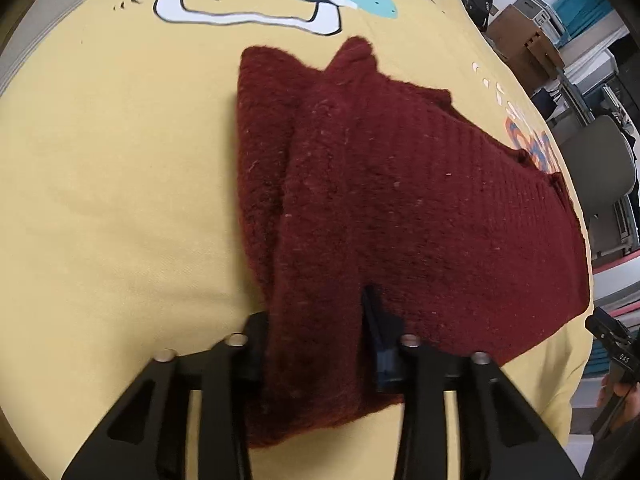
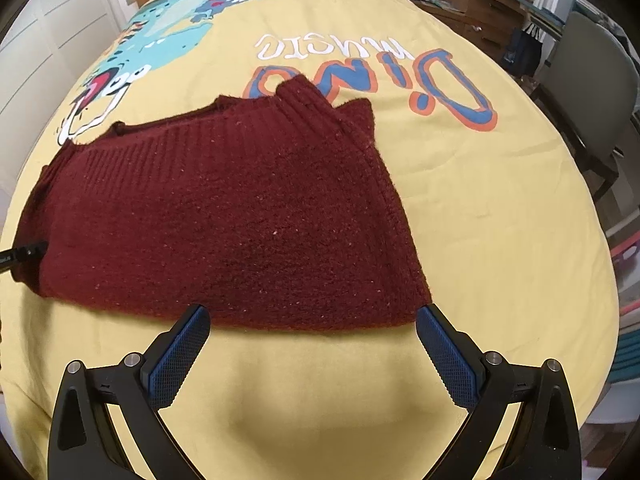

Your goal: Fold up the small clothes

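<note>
At the centre of both views lies the dark red knitted sweater (image 2: 224,216), folded, on a yellow printed cloth (image 2: 480,240). Low in the left view, the left gripper (image 1: 320,344) pinches a fold of it. The right gripper (image 2: 312,332) stands spread wide, its blue pads (image 2: 180,356) just beside the near hem.

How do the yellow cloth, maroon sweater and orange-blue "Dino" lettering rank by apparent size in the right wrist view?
1. Yellow cloth, fills most of the view.
2. Maroon sweater.
3. "Dino" lettering, though it lies farther from the camera.
</note>
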A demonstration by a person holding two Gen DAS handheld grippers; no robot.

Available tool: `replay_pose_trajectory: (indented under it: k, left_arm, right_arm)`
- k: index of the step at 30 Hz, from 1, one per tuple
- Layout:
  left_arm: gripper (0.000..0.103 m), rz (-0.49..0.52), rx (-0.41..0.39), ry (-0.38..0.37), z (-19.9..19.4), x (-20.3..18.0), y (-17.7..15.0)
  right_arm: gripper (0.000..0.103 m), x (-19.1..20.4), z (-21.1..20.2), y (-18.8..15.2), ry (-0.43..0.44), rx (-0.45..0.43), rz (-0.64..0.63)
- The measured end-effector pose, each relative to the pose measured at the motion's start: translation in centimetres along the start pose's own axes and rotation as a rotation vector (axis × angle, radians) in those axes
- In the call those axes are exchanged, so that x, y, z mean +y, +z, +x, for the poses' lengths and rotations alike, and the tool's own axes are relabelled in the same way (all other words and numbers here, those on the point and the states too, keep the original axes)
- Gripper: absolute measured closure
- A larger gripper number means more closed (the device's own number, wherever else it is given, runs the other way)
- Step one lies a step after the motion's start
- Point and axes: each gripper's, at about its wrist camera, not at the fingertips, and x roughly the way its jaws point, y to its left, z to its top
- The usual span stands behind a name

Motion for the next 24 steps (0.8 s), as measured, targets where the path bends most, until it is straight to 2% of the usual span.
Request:
replay_pose_trajectory:
  k: [4,6,10,13,16,24]
  left_arm:
    - [0.077,0.052,-0.008,0.076,-1.5,-2.6,-0.4]
    - [0.077,0.065,-0.019,0.088,-2.1,-3.5,0.3]
    - [0.079,0.09,-0.046,0.063,-4.4,-7.2,0.9]
    - [0.079,0.146,-0.066,0.044,-5.9,-10.8,1.7]
    - [0.08,0.173,-0.077,0.001,-7.0,-14.6,2.4]
    - [0.081,0.302,-0.082,-0.025,-3.2,-27.4,5.1]
  right_arm:
    - [0.0,-0.5,-1.1,0.1,0.011,-0.02,0.009]
    - [0.0,-1.0,-1.7,0.1,0.02,-0.031,0.024]
    - [0.0,-2.2,-2.8,0.3,0.027,-0.058,0.043]
    - [0.0,-3.5,-3.6,0.4,0.039,-0.08,0.059]
    - [0.0,-4.9,-4.4,0.6,0.04,-0.098,0.079]
    - [0.0,-8.9,-5.6,0.8,0.007,-0.109,0.126]
